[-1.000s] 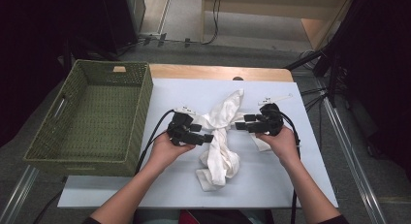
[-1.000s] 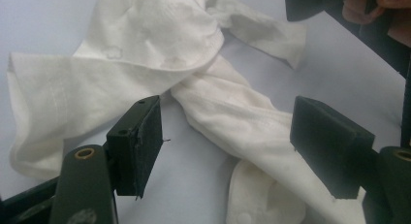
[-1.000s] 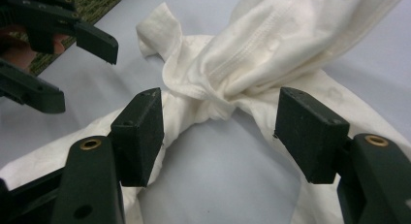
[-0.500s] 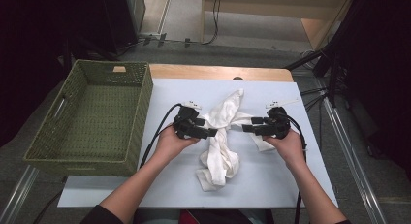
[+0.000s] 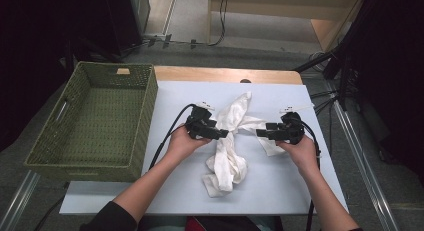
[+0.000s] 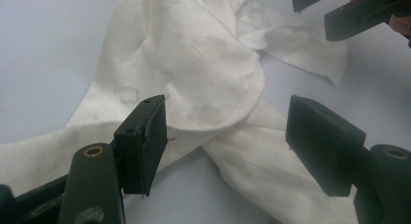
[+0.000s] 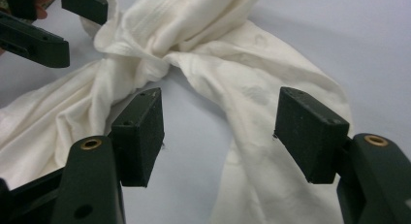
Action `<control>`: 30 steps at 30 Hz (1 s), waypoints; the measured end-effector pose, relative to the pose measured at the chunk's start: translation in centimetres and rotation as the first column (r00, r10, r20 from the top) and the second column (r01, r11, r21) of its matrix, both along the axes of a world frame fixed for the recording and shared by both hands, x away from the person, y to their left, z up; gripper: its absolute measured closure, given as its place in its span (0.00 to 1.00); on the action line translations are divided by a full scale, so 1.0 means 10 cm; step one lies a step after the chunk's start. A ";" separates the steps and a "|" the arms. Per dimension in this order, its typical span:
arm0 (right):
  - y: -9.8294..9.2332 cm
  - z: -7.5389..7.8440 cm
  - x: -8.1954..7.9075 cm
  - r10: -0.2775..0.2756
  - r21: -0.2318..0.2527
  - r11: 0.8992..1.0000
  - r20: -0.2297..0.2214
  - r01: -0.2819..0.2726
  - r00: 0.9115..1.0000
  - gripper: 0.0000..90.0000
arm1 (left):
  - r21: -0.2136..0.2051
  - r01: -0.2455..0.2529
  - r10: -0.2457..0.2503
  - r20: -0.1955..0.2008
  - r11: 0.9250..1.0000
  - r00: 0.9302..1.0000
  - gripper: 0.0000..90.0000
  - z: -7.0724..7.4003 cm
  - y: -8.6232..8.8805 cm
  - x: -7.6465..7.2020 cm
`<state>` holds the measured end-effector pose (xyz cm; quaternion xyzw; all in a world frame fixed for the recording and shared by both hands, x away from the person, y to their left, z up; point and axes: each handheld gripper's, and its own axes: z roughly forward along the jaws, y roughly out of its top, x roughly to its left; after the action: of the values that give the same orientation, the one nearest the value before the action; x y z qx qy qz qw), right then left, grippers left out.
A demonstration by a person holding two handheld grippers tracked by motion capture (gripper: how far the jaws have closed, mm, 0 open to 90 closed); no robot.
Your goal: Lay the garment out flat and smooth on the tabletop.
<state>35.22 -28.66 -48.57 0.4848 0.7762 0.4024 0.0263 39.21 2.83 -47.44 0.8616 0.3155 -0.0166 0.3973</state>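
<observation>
A crumpled white cloth (image 5: 230,136) lies twisted across the middle of the pale table (image 5: 300,191). My left gripper (image 5: 223,134) points right at the cloth's knotted middle. In the left gripper view the cloth (image 6: 194,64) lies between and beyond the open jaws of that gripper (image 6: 225,117); the jaws have just been closing a little and the pads do not press on it. My right gripper (image 5: 260,132) points left from the other side, open. In its own view this gripper (image 7: 220,107) straddles a fold of cloth (image 7: 242,83) without touching it.
A green woven basket (image 5: 95,121) stands at the table's left edge, with nothing in it. A strip of wood (image 5: 225,73) runs along the table's far edge. Cables trail from both grippers toward the person. Dark floor and stands surround the table.
Both hands have shifted a little to the right, the right one also slightly nearer the person. The cloth lies as it did.
</observation>
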 end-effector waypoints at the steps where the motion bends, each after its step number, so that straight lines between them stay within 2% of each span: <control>1: -0.02 -0.01 0.00 -0.010 -0.003 1.000 -0.002 0.010 1.000 0.37 | 0.001 0.000 0.000 0.001 1.000 1.000 0.37 -0.01 -0.01 0.01; 6: -0.14 -0.07 -0.01 -0.052 -0.016 0.999 -0.010 0.052 0.999 0.37 | 0.008 -0.005 0.005 0.006 1.000 1.000 0.39 -0.06 -0.03 0.04; 14: -0.30 -0.18 -0.03 -0.110 -0.056 0.992 -0.022 0.109 0.994 0.37 | 0.029 -0.009 0.010 -0.023 1.000 1.000 0.44 -0.16 -0.07 0.12; 18: -0.33 -0.26 -0.02 -0.120 -0.095 0.989 -0.037 0.116 0.992 0.39 | 0.037 -0.007 0.008 -0.030 0.999 1.000 0.54 -0.22 -0.08 0.14; 21: -0.31 -0.28 -0.04 -0.121 -0.115 0.986 -0.001 0.120 0.993 0.46 | 0.027 0.000 0.001 -0.037 1.000 0.999 0.66 -0.24 -0.07 0.15; 24: -0.26 -0.28 -0.07 -0.123 -0.158 0.979 0.026 0.125 0.992 0.60 | 0.028 0.008 -0.007 -0.034 1.000 0.999 0.82 -0.23 -0.06 0.14; 25: -0.25 -0.28 -0.07 -0.122 -0.165 0.978 0.029 0.126 0.992 0.65 | 0.017 0.003 -0.002 -0.042 1.000 0.999 0.86 -0.22 -0.05 0.15; 30: -0.21 -0.28 -0.08 -0.140 -0.178 0.974 0.005 0.138 0.990 0.90 | -0.031 -0.018 0.016 -0.082 0.999 0.996 0.94 -0.15 0.07 0.20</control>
<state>34.45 -30.78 -51.32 0.5351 0.7732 0.3268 0.0947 41.18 3.49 -48.99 0.8511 0.3385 -0.0535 0.3976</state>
